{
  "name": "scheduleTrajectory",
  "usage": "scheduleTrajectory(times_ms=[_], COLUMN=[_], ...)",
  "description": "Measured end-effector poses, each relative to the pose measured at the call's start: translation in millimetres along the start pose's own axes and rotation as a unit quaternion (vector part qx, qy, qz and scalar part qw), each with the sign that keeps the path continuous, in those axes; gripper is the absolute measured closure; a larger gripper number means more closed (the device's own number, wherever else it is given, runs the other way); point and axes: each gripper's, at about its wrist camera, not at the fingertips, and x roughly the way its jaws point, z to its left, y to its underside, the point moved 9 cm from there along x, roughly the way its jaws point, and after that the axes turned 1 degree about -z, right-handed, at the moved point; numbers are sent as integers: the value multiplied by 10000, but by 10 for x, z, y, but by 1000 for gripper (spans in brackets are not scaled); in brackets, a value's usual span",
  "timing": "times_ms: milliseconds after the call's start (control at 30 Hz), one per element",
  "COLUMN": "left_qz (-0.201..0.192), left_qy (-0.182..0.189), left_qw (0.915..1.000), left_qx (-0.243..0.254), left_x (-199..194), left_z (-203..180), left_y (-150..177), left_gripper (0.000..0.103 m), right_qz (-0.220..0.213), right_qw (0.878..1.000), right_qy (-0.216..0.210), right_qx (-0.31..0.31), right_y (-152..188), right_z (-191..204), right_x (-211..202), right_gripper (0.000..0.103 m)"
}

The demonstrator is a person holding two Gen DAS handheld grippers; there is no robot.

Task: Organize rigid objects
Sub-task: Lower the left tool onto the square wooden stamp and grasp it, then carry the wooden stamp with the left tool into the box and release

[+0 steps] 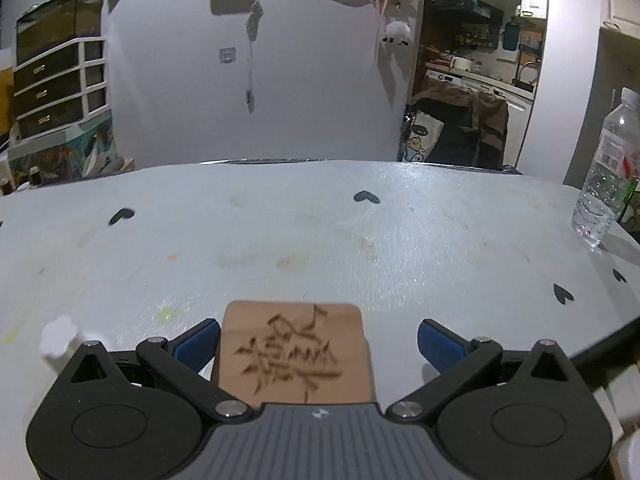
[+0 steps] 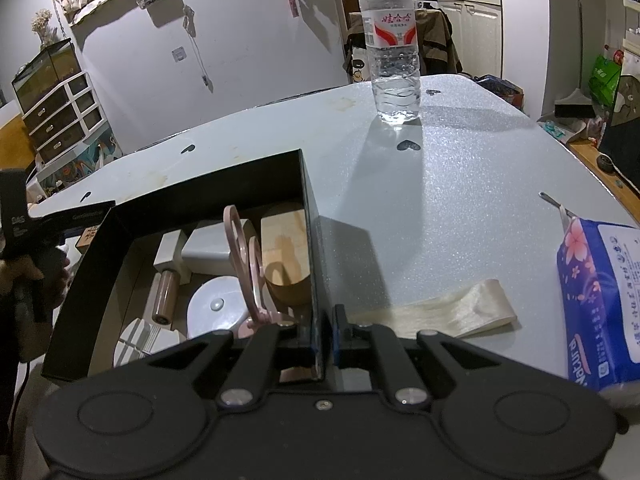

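Left gripper [image 1: 318,344] jaws spread wide, nothing clamped; carved wooden tile [image 1: 292,358] lay flat on counter [image 1: 320,220] between blue pads, closer to left-hand pad, touching neither as far as view showed. Tile roughly square, no clear long axis, sat straight ahead, so left hand was nearer. Right gripper [image 2: 320,344] jaws clamped on right wall of black box [image 2: 208,184], holding it. Box held pink scissors [image 2: 248,268], wooden block [image 2: 286,248], white pieces. Likely next: close on tile

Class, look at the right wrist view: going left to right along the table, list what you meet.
black box → pink scissors → water bottle → cream ribbon strip → blue tissue pack
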Motion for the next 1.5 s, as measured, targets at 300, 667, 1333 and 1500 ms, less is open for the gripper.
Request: scheduleTrajectory(times_ms=[300,667,1333,1500], left_qz=[66,261,956,576], left_qy=[783,2033,1933,2118], left_qw=[9944,9602,9560,9480], left_qx=[707,1897,1991,2305], left_x=[-79,-672,-802,-1045], left_z=[87,-146,-249,-371], left_y=[123,640,741,455], left_gripper=[24,24,26,26], right_qz=[0,2,-1,-3], right_qw=[10000,10000,10000,10000], right_qy=[15,16,-8,-19], right_qx=[-22,-24,-20,-22], right_y=[2,0,-1,-2], right_z=[3,6,2,0], right_x=[11,6,5,5], right_gripper=[96,96,95,95])
